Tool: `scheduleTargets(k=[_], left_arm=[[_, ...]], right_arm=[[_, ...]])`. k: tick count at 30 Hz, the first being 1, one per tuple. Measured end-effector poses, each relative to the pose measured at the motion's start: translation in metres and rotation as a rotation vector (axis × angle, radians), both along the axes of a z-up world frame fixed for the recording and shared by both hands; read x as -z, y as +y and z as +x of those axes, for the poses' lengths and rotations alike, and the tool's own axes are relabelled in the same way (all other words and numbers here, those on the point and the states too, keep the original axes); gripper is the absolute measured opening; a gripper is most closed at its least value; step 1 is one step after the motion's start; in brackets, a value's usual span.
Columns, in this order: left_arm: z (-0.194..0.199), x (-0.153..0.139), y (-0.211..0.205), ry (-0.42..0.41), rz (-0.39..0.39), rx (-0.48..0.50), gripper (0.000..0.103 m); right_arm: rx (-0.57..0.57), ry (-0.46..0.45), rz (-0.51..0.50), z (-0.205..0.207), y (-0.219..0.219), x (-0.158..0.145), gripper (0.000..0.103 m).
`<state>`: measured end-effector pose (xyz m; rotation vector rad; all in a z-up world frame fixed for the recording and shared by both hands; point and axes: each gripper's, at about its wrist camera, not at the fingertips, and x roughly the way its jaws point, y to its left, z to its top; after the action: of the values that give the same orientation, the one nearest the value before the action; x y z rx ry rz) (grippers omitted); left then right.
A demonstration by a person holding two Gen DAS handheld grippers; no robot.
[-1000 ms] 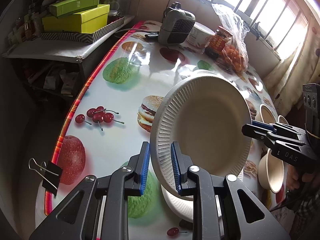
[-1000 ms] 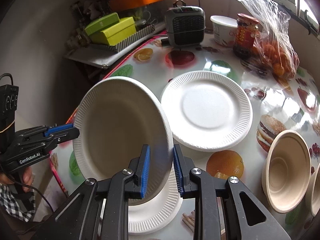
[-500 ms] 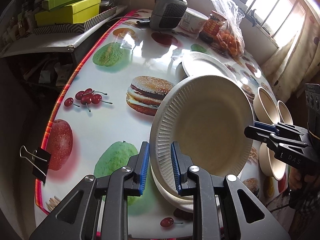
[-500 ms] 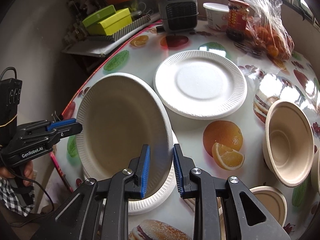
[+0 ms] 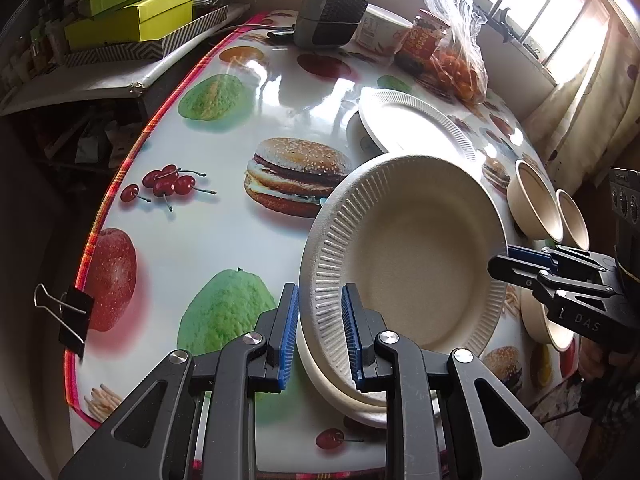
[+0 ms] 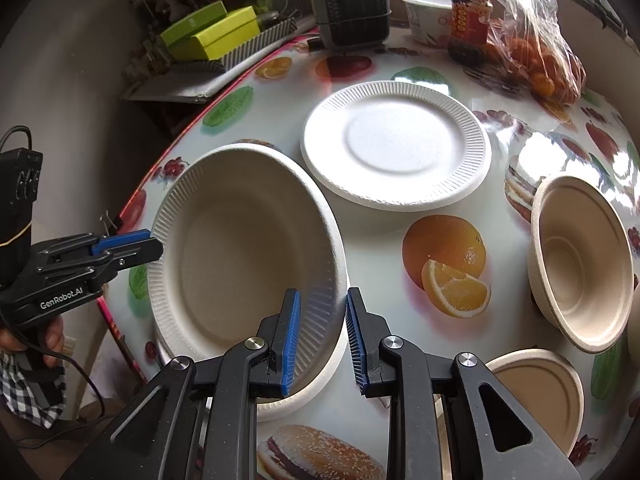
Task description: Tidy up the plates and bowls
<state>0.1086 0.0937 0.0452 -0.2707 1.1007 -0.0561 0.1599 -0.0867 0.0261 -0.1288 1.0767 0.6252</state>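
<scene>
A cream deep paper plate point(image 5: 416, 256) point(image 6: 240, 248) hangs tilted just above a stack of white plates point(image 5: 340, 392) point(image 6: 316, 392) at the table's near edge. My left gripper point(image 5: 320, 292) is shut on one ribbed rim and shows at the left of the right wrist view point(image 6: 148, 244). On the opposite rim my right gripper point(image 6: 320, 296) is shut, its tip visible in the left wrist view point(image 5: 504, 260). A flat white plate point(image 6: 396, 144) point(image 5: 412, 124) lies mid-table. Tan bowls point(image 6: 580, 256) point(image 5: 532, 204) sit to the right, one more point(image 6: 536, 392) nearer.
A grey heater point(image 5: 332, 12), a white tub point(image 6: 424, 16), a red jar point(image 6: 468, 20) and a bag of oranges point(image 6: 540, 60) line the far edge. Green boxes point(image 5: 132, 16) sit on a side shelf. A binder clip point(image 5: 68, 312) grips the tablecloth edge.
Both grippers have carried the cream plate down and toward the near edge. It now sits close over the white stack. The grips are unchanged.
</scene>
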Motion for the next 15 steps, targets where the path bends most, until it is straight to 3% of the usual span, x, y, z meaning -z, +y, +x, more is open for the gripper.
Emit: scheduleTargets(k=[15], left_arm=[[-0.0001, 0.0009, -0.0005, 0.025, -0.008, -0.003, 0.022]], right_arm=[[0.014, 0.024, 0.01, 0.001, -0.0006, -0.0015, 0.023]])
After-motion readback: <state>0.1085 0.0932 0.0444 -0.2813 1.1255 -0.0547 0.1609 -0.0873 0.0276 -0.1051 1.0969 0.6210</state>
